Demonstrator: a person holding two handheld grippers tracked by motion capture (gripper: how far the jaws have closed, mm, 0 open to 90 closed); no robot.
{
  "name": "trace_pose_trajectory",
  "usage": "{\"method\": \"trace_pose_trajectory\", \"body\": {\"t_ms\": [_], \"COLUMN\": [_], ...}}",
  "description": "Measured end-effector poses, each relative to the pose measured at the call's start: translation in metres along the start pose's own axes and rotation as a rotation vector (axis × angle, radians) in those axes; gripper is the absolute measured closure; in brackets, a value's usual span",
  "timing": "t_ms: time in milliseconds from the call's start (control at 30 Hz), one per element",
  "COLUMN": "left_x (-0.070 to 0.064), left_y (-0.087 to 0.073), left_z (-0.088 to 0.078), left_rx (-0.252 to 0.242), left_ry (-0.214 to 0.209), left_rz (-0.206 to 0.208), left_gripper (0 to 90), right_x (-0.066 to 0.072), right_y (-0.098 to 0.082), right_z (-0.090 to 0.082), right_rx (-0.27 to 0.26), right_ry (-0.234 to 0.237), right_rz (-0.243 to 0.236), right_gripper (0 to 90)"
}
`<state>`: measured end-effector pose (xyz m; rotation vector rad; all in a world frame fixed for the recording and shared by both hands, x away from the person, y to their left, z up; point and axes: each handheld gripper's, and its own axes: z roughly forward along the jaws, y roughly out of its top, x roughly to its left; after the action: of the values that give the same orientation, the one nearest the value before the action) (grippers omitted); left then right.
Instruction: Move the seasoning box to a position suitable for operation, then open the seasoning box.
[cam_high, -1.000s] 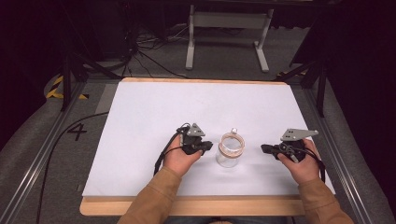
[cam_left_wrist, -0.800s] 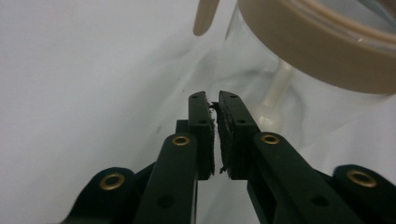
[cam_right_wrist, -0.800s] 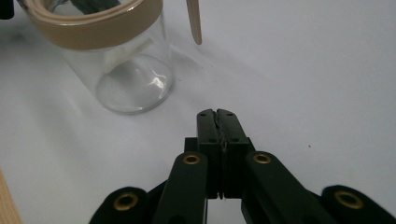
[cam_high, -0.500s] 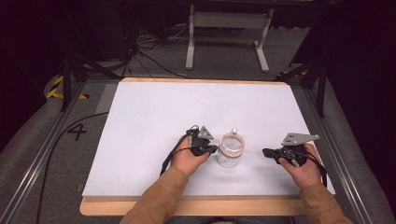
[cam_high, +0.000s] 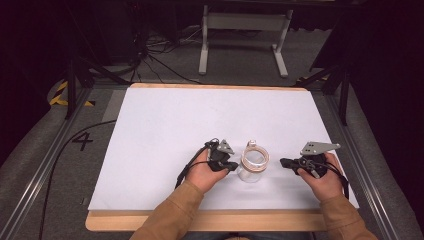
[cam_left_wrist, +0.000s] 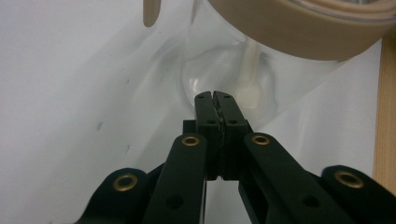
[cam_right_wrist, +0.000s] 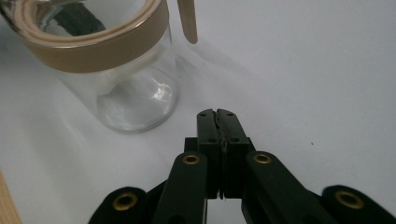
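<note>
Tongs (cam_left_wrist: 215, 95) at left, closed and empty, nearly touch jar (cam_left_wrist: 243, 70); right tongs (cam_right_wrist: 217, 114), closed and empty, stand apart.

- A lab or studio recording bay.
- White-topped table (cam_high: 165, 130) under the grippers; beyond them a metal stand (cam_high: 242, 30), floor cables (cam_high: 155, 57), hazard tape (cam_high: 62, 95).

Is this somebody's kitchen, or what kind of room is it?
Probably a lab or recording studio, not a kitchen. The white table sits inside a metal frame, cables trail over grey carpet, and a number four is marked on the floor. A glass jar is all that stands on it.
</note>
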<state>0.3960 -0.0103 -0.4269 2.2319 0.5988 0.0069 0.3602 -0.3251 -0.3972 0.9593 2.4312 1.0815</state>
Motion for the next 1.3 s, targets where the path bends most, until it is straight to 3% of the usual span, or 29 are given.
{"method": "trace_pose_trajectory", "body": {"t_ms": [67, 167, 433, 733, 767, 1000, 1133, 1300], "left_x": [0.001, 0.002, 0.002, 0.005, 0.006, 0.010, 0.010, 0.014], "left_y": [0.001, 0.004, 0.022, 0.041, 0.044, 0.062, 0.067, 0.070], "left_z": [-0.004, -0.014, -0.046, -0.051, -0.049, -0.029, -0.015, 0.000], "left_rx": [-0.009, -0.033, -0.182, -0.297, -0.322, -0.332, -0.365, -0.330], "left_ry": [-0.017, -0.007, -0.013, -0.008, -0.013, -0.032, -0.031, -0.035], "left_rz": [-0.007, -0.009, -0.024, -0.004, 0.000, 0.014, 0.031, 0.028], "left_gripper": [89.5, 89.5, 88.9, 88.6, 88.2, 88.2, 89.3, 89.5], "right_x": [0.000, 0.000, 0.001, 0.010, 0.011, 0.017, 0.018, 0.023], "right_y": [0.000, 0.000, -0.001, -0.006, -0.007, -0.021, -0.026, -0.030], "right_z": [0.000, -0.002, -0.006, -0.012, -0.013, -0.028, -0.033, -0.039], "right_rx": [-0.001, -0.004, -0.012, -0.011, -0.011, -0.025, -0.031, -0.042], "right_ry": [-0.002, -0.003, -0.012, 0.003, 0.002, -0.016, -0.027, -0.020], "right_rz": [-0.001, 0.002, 0.006, 0.013, 0.015, 0.065, 0.083, 0.089], "right_gripper": [89.8, 89.8, 89.8, 89.8, 89.8, 89.8, 89.8, 89.8]}}
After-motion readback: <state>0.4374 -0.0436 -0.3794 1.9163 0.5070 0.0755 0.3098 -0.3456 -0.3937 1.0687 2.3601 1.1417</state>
